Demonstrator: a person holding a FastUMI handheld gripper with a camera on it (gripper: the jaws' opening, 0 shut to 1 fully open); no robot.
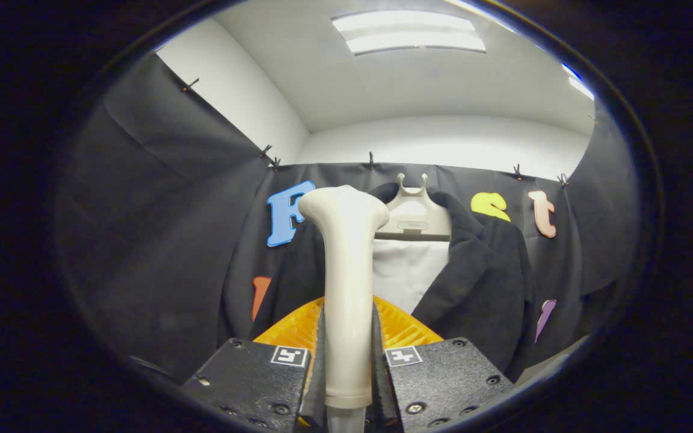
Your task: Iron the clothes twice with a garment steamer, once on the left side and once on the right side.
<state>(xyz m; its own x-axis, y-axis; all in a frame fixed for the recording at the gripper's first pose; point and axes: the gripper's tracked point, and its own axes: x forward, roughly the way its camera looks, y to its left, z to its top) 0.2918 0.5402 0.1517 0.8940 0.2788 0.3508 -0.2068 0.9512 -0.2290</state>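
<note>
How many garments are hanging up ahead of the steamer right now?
2. A black jacket hangs on the cream hanger beyond the steamer handle, which the gripper clamps. A white shirt shows inside its open front. More layers may be hidden.

Bright ceiling panels [409, 33] overhead, dim black cloth, fisheye bending at edges.

Cream garment steamer [346, 288] upright, handle clamped between both fingers of tongs [348, 361], head flared at top, just before jacket. Black jacket [479, 282] over white shirt [409, 273], hanging on cream hanger [415, 210], beyond steamer.
</note>
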